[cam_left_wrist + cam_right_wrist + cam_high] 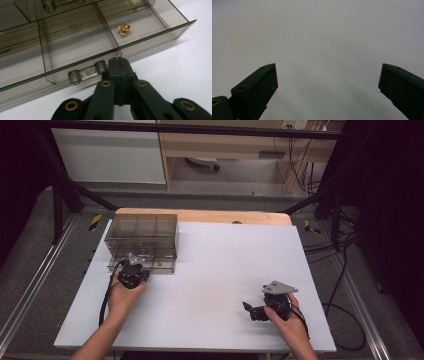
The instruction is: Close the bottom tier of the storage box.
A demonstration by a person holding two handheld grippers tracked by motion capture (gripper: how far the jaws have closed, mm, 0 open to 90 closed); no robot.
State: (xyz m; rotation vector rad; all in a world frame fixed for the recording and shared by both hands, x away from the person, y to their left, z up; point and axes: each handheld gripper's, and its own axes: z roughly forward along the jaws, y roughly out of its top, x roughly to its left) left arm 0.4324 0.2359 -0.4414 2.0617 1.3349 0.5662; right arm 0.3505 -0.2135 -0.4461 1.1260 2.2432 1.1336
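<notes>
Left claw point(119, 60) pressed together, empty, tips at the right post of the smoked clear-plastic drawer's point(82, 42) bar handle point(86, 73). Handle runs crosswise, offset left of the tips. Drawer pulled out at the tabletop's point(225, 270) far-left. Right claw point(327, 82) spread, well apart.

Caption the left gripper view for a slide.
Shut left gripper at the clear handle of an open smoky plastic drawer holding a small copper-coloured flower.

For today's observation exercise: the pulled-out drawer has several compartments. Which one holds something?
The compartment at the right end of the smoky drawer: a small orange flower-shaped piece lies in it, while the compartments left of it look bare.
</notes>
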